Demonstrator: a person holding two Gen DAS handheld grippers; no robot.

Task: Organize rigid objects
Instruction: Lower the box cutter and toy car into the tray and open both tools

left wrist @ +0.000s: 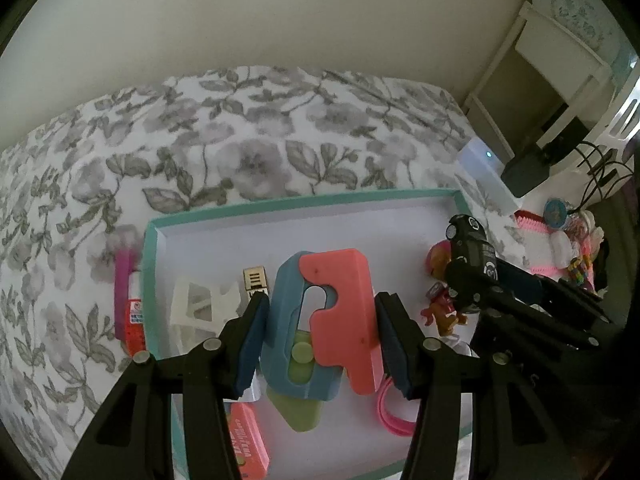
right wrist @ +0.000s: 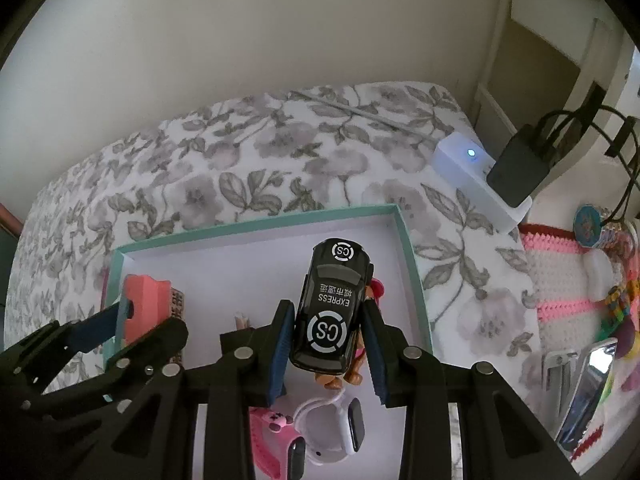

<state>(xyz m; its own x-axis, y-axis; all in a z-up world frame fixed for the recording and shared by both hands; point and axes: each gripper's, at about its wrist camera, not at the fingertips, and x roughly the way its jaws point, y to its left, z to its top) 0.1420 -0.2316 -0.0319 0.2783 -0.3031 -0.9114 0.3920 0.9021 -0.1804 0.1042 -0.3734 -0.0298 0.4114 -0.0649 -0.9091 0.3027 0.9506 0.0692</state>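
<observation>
My left gripper [left wrist: 320, 332] is shut on a pink, blue and green plastic toy [left wrist: 324, 316] and holds it over the teal-rimmed white tray [left wrist: 149, 280]. My right gripper [right wrist: 329, 344] is shut on a black toy car [right wrist: 330, 304] marked "EXPRESS", over the tray's [right wrist: 408, 256] right side. The car and right gripper also show at the right of the left wrist view [left wrist: 472, 260]. The left gripper with its toy [right wrist: 142, 304] shows at the left of the right wrist view.
In the tray lie a white plastic piece [left wrist: 200, 304], a pink box [left wrist: 248, 440], a pink band [left wrist: 394, 416], a small figure [left wrist: 444, 304], a white watch [right wrist: 336, 432] and a pink toy [right wrist: 276, 440]. A purple stick [left wrist: 122, 292] lies outside the tray. White device [right wrist: 468, 176], crochet mat [right wrist: 560, 280].
</observation>
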